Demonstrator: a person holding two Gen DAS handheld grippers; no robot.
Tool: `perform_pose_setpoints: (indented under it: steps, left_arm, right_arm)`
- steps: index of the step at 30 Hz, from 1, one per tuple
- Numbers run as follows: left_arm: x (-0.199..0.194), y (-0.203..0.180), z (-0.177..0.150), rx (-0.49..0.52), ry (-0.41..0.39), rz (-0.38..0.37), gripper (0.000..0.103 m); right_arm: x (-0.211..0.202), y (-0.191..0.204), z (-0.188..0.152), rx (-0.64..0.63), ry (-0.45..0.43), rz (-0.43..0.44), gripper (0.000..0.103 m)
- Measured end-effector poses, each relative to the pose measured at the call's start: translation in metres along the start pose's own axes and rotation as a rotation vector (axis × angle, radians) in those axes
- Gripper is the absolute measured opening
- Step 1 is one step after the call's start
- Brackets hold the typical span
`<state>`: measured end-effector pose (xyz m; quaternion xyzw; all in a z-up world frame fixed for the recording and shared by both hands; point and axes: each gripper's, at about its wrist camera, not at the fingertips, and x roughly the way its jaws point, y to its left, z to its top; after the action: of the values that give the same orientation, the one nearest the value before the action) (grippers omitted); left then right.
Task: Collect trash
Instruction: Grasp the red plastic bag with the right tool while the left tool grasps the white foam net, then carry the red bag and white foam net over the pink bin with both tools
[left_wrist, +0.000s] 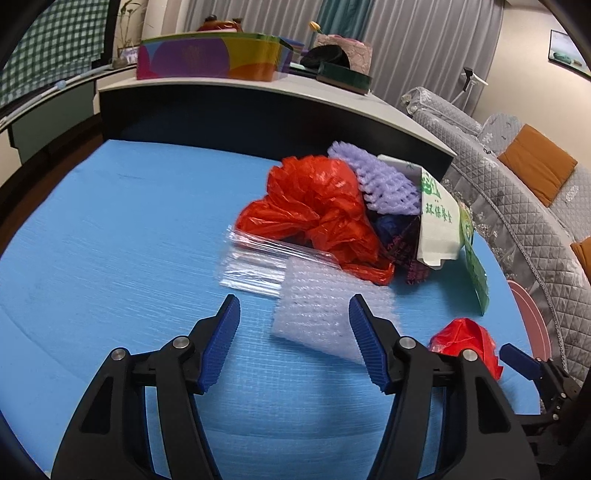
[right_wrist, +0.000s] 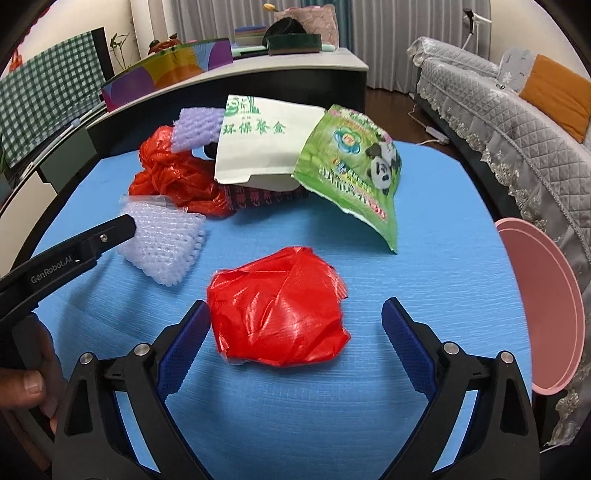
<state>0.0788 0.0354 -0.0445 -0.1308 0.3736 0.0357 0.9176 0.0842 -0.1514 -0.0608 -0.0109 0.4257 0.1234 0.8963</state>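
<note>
A trash pile lies on the blue mat (left_wrist: 110, 240): a big crumpled red bag (left_wrist: 314, 199), purple foam netting (left_wrist: 384, 181), a white paper box (right_wrist: 258, 144), a green panda pouch (right_wrist: 354, 166), a clear plastic sleeve (left_wrist: 255, 266). A white foam net (left_wrist: 328, 317) lies just ahead of my open left gripper (left_wrist: 293, 310), its near right corner behind the right finger. A small crumpled red bag (right_wrist: 280, 314) lies between the fingers of my open right gripper (right_wrist: 295, 314), close to the left finger. The left gripper also shows in the right wrist view (right_wrist: 122, 229), beside the foam net (right_wrist: 166, 247).
A pink round bin rim (right_wrist: 535, 314) stands at the mat's right edge. A grey quilted sofa (right_wrist: 517, 129) with orange cushions runs along the right. A dark counter (left_wrist: 258, 110) with colourful boxes stands behind the mat.
</note>
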Motion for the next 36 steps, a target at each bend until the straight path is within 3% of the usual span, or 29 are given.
perform_pose_setpoints:
  steps: [4,9,12,14,18,23,36]
  left_arm:
    - [0.005,-0.003,0.000,0.005,0.012,-0.011,0.057]
    - [0.009,-0.006,0.000,0.012,0.032,-0.047,0.037]
    - [0.008,-0.010,0.001,0.029,0.030,-0.058,0.029]
    - [0.005,-0.012,0.001,0.041,0.023,-0.061,0.026]
    - [-0.001,-0.014,0.003,0.057,0.008,-0.071,0.018]
    - [-0.015,-0.018,0.005,0.076,-0.030,-0.080,0.016]
    - [-0.053,-0.026,0.005,0.123,-0.096,-0.123,0.016]
  right_arm:
    - [0.006,0.003,-0.001,-0.015,0.013,0.000,0.092]
    - [0.007,0.003,-0.001,-0.019,0.026,0.000,0.091]
    - [0.005,0.002,0.000,-0.022,0.019,0.008,0.082]
    - [0.002,0.003,0.001,-0.027,0.012,0.011,0.069]
    - [-0.006,0.002,0.001,-0.031,-0.006,0.017,0.060]
    - [-0.021,0.000,0.001,-0.030,-0.038,0.020,0.041]
    - [-0.075,-0.011,-0.003,-0.038,-0.145,-0.029,0.038]
